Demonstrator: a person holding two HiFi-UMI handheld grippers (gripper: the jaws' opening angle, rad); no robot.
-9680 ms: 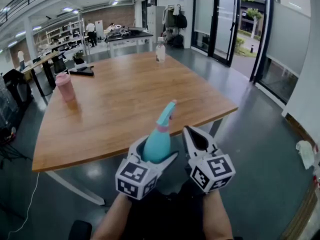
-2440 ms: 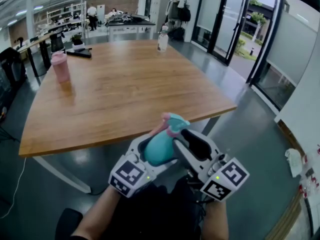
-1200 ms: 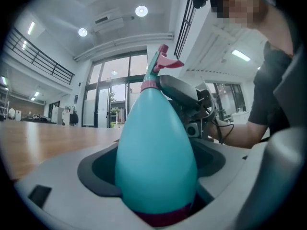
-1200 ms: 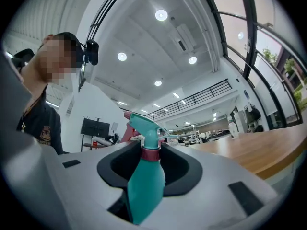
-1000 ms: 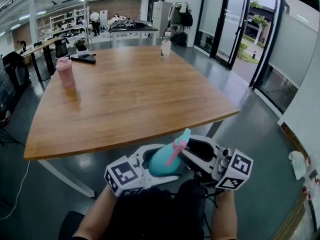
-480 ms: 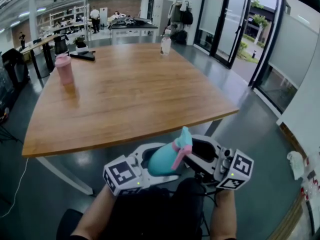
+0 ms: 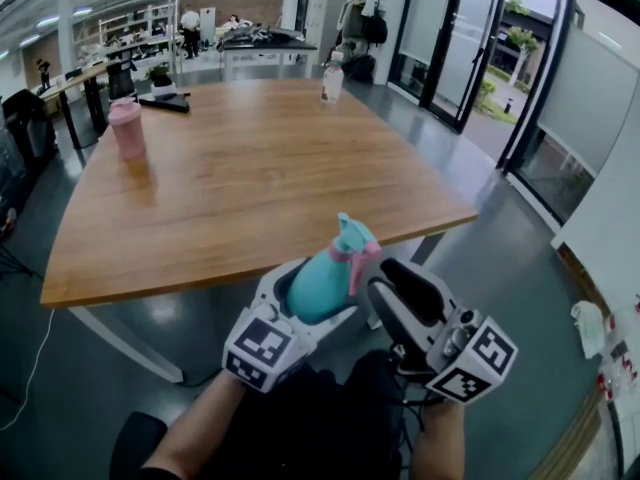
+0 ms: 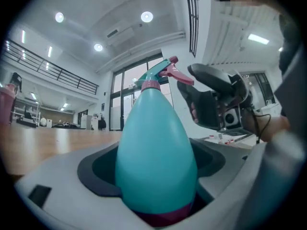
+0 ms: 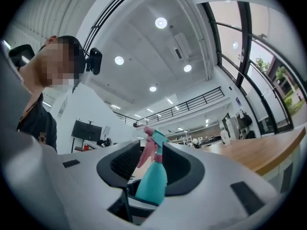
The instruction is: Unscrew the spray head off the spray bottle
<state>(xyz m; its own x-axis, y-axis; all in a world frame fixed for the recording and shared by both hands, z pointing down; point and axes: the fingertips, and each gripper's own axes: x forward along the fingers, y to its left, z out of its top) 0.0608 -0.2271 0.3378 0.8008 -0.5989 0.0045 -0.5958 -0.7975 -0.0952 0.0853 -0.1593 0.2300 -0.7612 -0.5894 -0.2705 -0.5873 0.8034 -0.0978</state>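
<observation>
The right tool (image 7: 388, 286) has let go of the spray head (image 7: 355, 243) and sits at lower right, jaws apart and empty, just beside it. The left tool (image 7: 312, 296) stays clamped on the spray bottle (image 7: 320, 286) at lower centre, below the counter (image 7: 230, 178) edge. Compared with the previous frame, the bottle stands steeper. The head is still on, so this is probably a re-grip between 2 turns.

There is one teal, teardrop-shaped plastic spray bottle (image 7: 318, 280) with a pink trigger head. There are two grey hand-held grippers with marker cubes: the left hand-held gripper (image 7: 322, 298) and the right hand-held gripper (image 7: 397, 282). There is one broad wooden bench (image 7: 250, 188). It carries one pink cylindrical tumbler (image 7: 127, 128), one clear plastic bottle (image 7: 331, 80) and one flat dark object (image 7: 165, 102).
</observation>
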